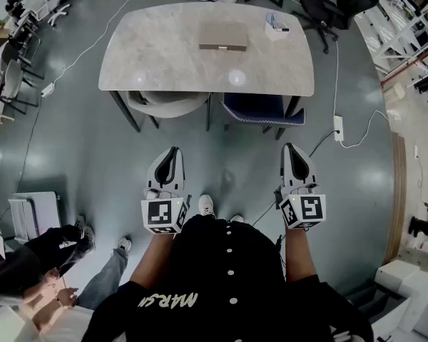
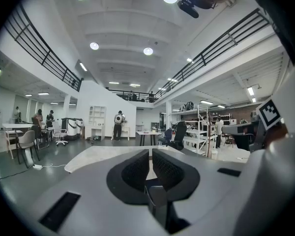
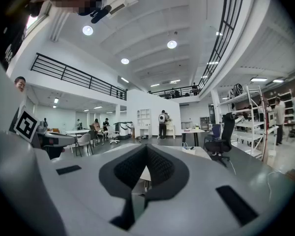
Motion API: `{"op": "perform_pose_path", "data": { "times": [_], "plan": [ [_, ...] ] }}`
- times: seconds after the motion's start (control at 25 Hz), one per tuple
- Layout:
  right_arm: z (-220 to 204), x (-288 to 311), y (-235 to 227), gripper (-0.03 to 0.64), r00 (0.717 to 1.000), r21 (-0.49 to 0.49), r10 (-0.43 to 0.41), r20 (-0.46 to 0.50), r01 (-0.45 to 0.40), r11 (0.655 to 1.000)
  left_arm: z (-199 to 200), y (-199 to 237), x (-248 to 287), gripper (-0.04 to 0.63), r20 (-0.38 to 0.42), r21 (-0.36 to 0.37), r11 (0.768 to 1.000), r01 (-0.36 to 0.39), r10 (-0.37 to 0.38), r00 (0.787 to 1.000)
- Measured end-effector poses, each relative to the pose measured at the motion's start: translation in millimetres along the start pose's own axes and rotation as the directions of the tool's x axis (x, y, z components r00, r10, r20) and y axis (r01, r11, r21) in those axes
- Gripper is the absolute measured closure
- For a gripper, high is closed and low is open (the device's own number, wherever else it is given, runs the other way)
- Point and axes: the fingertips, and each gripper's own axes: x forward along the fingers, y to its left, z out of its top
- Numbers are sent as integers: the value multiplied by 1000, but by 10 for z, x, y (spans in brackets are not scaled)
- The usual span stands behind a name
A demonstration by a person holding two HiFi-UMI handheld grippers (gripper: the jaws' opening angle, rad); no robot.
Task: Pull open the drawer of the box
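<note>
- Lower left of the head view: a bystander (image 1: 46,258) in dark clothing stands on the grey floor (image 1: 78,155), just beside the wearer.
- Left of centre, low in the frame: the left gripper (image 1: 174,152) is held out in front of the wearer's body, pointing towards the table. In the left gripper view its jaws stand clenched, with only a thin slit between the pads and nothing in it.
- Upper centre: a pale stone-patterned table (image 1: 150,55) with rounded corners stands ahead of the wearer.
- A beige chair (image 1: 164,105) is pushed under the table's near edge at the left, and a blue chair (image 1: 262,110) at the right.
- The box (image 1: 223,36), flat and brown, lies on the table top towards its far side, a little right of the table's middle.
- A lighter strip runs along the box's near edge. Whether the drawer is in or out cannot be told at this size.
- The box is well apart from both grippers; neither touches it or the table.
- A small white item (image 1: 275,27) sits on the table to the right of the box, near the far right corner.
- Right of centre, low in the frame: the right gripper (image 1: 288,149) is held level with the left one and points the same way. In the right gripper view its jaws are closed tip to tip and hold nothing.
- Right of the table: a white power strip (image 1: 337,127) lies on the floor with its cable trailing to the right.
</note>
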Motion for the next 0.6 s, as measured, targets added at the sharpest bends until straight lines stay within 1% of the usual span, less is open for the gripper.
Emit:
{"op": "perform_pose_path", "data": {
  "times": [0.28,0.6],
  "plan": [
    [15,3,-32,621,1000,-2,2,2,-2,1000,11,-37,23,565,1,5,1000,0,0,1000],
    [78,107,26,620,1000,0,-9,10,9,1000,41,55,89,565,-8,-8,1000,15,-15,1000]
  ]
}}
